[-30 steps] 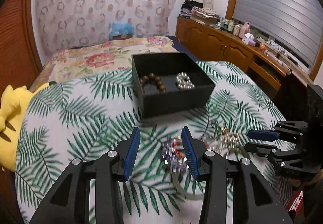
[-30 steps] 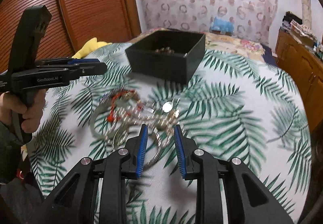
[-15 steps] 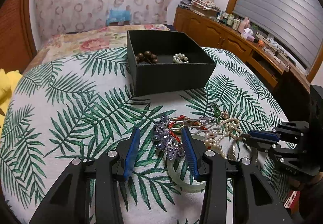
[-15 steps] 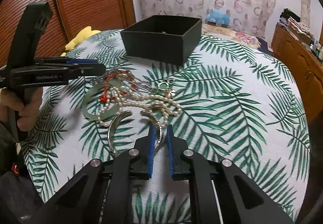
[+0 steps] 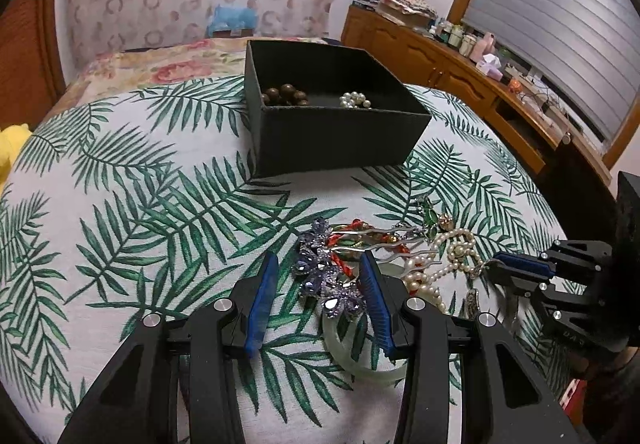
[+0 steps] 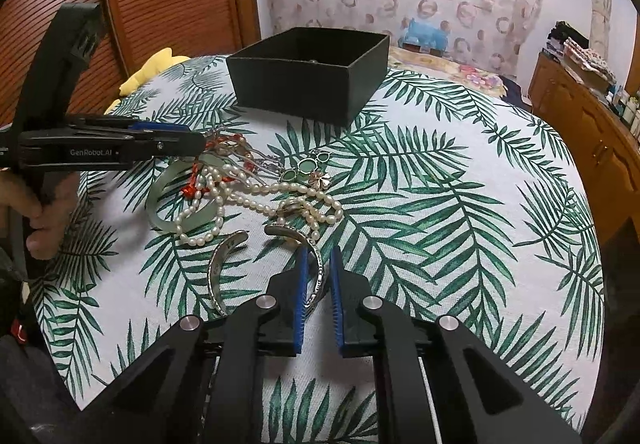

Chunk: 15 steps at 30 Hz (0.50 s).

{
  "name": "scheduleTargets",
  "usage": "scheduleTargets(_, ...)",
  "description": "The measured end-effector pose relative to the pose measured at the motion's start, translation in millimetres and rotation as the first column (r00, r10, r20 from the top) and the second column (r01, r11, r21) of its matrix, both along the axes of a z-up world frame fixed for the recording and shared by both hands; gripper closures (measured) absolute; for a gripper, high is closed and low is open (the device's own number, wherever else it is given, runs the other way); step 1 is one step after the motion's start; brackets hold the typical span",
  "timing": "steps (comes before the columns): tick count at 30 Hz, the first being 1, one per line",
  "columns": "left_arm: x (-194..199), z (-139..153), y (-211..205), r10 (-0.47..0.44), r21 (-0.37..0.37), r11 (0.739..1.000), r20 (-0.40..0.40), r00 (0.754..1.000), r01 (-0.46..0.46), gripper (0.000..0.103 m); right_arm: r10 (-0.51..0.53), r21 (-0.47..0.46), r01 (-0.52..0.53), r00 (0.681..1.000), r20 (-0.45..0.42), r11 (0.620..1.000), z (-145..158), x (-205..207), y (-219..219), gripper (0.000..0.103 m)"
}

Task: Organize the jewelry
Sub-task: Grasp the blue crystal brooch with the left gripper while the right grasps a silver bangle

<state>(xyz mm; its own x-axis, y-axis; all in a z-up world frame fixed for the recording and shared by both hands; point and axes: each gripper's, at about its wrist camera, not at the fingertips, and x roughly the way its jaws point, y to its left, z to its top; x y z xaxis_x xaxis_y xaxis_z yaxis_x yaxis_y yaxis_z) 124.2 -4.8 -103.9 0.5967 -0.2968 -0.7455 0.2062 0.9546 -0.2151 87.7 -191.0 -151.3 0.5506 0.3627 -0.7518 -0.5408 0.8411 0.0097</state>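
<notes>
- A black box (image 5: 332,124) sits open at upper centre of the left wrist view, on a cloth (image 5: 120,204) printed with green palm leaves.
- Inside the box, brown beads (image 5: 286,94) lie at the left and a small clump of pearls (image 5: 354,100) at the right, apart from each other.
- In the right wrist view the box appears at upper centre with its near walls hiding what is inside.
- Below the box, loose on the cloth, lies a tangled pile: a purple crystal piece (image 5: 324,276), a silver hair comb (image 5: 384,244), red beads (image 6: 196,184), a pearl strand (image 6: 256,196), a green bangle (image 6: 176,200) and a green pendant (image 6: 308,168).
- The left gripper (image 5: 320,296) is at lower centre, jaws spread, with the crystal piece between them; the pads do not press on it.
- The right gripper (image 6: 318,284) is at lower centre of its own view, jaws nearly together, pinching a silver cuff (image 6: 314,268) that lies nearest the camera.
- A hand (image 6: 44,212) at the left edge of that view holds the left gripper's handle.
</notes>
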Motion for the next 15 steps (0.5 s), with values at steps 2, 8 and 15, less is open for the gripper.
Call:
scheduleTargets(2,0.5,0.0,0.7,0.001,-0.010,1.000,-0.003,1.000,-0.001,0.065,0.000,-0.003,0.000,1.000,0.002,1.000,-0.1,-0.1,0.2,0.091)
scheduleTargets(8,1.2,-1.4,4.3,0.007,-0.056,0.998,-0.010,1.000,-0.008,0.075,0.000,0.003,0.000,1.000,-0.001,1.000,-0.3,0.2,-0.4,0.091)
scheduleTargets(15,-3.7,4.0,4.3,0.030,-0.039,0.999,0.022,0.999,-0.029,0.079,0.000,0.005,0.000,1.000,-0.002,1.000,-0.2,0.8,-0.4,0.091)
